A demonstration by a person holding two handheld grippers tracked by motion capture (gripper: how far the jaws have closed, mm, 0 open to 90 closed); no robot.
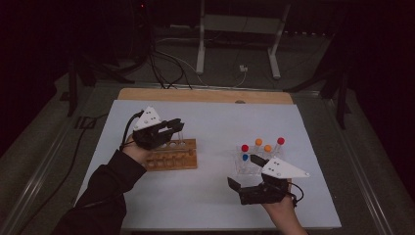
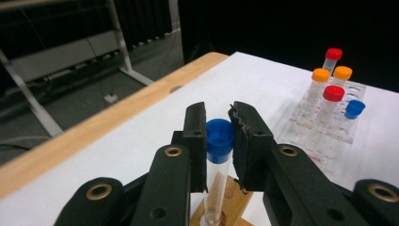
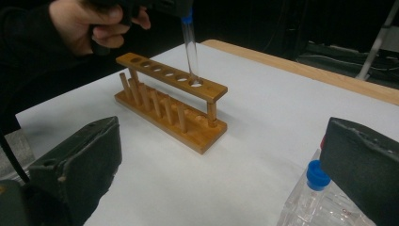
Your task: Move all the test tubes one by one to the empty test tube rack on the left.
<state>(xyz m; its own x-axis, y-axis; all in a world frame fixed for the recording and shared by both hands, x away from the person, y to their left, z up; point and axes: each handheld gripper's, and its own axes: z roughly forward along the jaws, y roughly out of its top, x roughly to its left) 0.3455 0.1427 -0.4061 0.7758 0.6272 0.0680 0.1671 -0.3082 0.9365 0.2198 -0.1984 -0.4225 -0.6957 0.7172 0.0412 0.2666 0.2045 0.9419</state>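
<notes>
The left gripper [image 2: 220,141] is clamped on a blue-capped tube [image 2: 217,176] whose tip sits at the end hole of the wooden rack [image 3: 171,101]; keep it upright and lower straight. The right gripper [image 1: 247,172] hangs wide open, holding nothing, by the clear rack [image 1: 254,164] of capped tubes on the counter [image 1: 215,191], well apart

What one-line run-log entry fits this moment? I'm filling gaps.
left gripper: shut on blue-capped tube | tube tip in wooden rack end hole | right gripper: open, near clear rack
</notes>
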